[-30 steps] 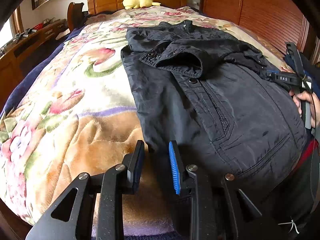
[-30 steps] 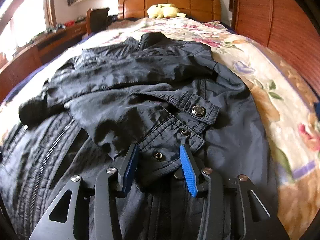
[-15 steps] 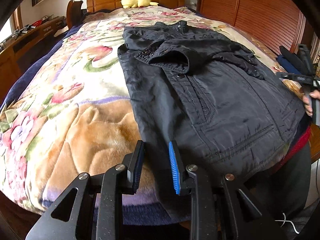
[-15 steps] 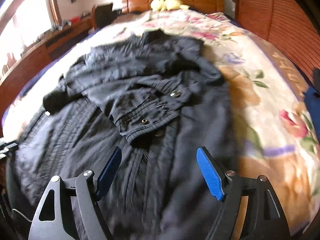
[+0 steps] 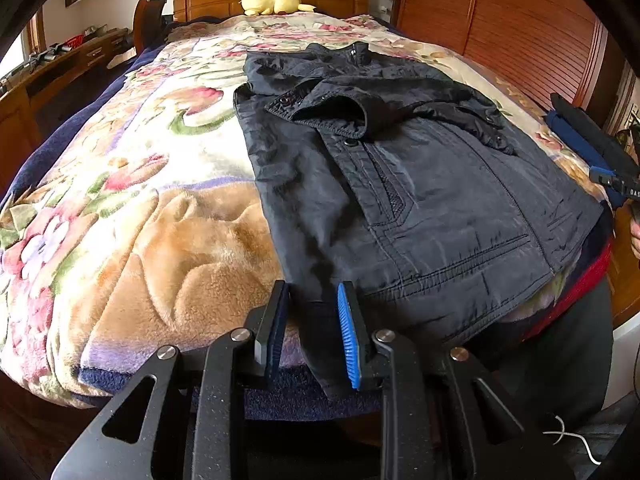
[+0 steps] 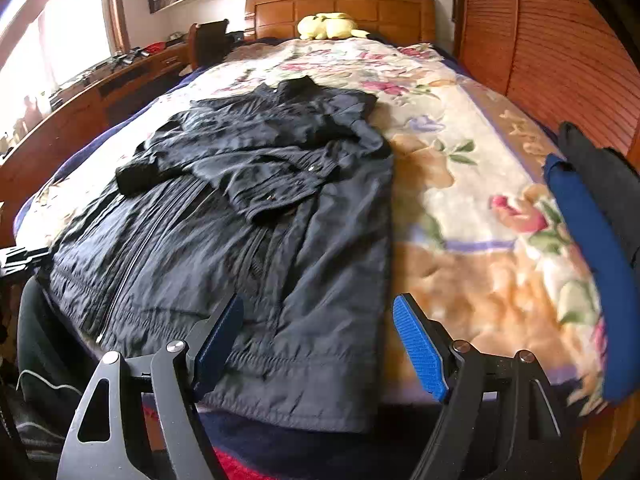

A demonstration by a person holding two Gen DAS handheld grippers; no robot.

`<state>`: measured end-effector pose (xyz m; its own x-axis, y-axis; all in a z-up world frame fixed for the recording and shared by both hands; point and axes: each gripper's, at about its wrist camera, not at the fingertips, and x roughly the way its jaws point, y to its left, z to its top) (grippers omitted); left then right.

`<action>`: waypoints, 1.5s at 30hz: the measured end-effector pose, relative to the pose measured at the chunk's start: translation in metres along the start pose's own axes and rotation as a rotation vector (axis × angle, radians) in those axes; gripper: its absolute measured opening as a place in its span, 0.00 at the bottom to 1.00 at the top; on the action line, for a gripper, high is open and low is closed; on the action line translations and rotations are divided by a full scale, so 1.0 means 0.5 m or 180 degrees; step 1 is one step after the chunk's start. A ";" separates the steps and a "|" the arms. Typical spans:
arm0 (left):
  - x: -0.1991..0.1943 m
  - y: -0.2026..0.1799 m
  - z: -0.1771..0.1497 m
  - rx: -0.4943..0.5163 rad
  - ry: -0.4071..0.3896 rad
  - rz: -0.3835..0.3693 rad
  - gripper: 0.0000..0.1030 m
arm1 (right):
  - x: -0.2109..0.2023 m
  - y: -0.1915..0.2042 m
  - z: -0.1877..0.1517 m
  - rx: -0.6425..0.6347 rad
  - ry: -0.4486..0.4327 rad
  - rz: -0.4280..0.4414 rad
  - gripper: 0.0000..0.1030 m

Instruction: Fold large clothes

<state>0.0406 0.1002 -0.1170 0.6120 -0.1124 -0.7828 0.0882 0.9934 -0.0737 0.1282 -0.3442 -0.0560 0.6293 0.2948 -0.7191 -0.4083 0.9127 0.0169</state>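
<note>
Dark navy fabric makes up the one jacket [image 5: 400, 184] that lies spread on the bed [image 5: 132, 208], its hem hanging over the near edge and its collar toward the headboard [image 6: 340, 10]. Both sleeves are folded in across the chest, so two cuffs with snap buttons lie on the front; the zipper runs down the side nearer the left hand-held gripper [image 5: 312, 328].

That left hand-held gripper has its jaws set narrow, a fold of the jacket's hem hanging between the two pads; whether the pads press the cloth cannot be told. The right hand-held gripper [image 6: 318, 350] stands wide above the hem's other corner, with nothing between its two blue pads.

One floral fleece blanket [image 6: 472, 208] covers the bed, with a dark blue layer showing under its near edge. One yellow plush toy [image 6: 326, 26] rests by the headboard. A folded blue garment [image 6: 588, 248] with a dark one on top of it lies at the bed's right edge, cut off by the frame. A strip of red cloth [image 5: 576, 284] shows beneath the hem, mostly hidden. The right wrist view is blurred, and small things on the wooden desk [image 6: 100, 92] by the window cannot be made out.
</note>
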 end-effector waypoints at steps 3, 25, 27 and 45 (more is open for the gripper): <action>0.003 0.004 -0.003 0.0020 -0.0023 -0.0036 0.25 | 0.019 0.008 -0.018 -0.0026 0.0053 0.0032 0.77; -0.004 -0.007 -0.025 0.0127 0.0050 -0.0015 0.25 | 0.069 -0.016 -0.049 0.0077 0.0323 -0.0163 0.49; -0.008 -0.010 -0.024 0.0179 0.0021 0.0018 0.19 | 0.068 -0.013 -0.050 0.0036 0.0316 -0.0157 0.36; -0.231 -0.025 0.065 0.0205 -0.0913 0.0030 0.03 | -0.135 0.031 0.008 -0.0120 -0.0665 0.0025 0.13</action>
<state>-0.0056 0.1000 -0.0057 0.8094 -0.1144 -0.5760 0.1256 0.9919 -0.0206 0.0818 -0.3490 -0.0044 0.7478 0.3578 -0.5593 -0.4358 0.9000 -0.0070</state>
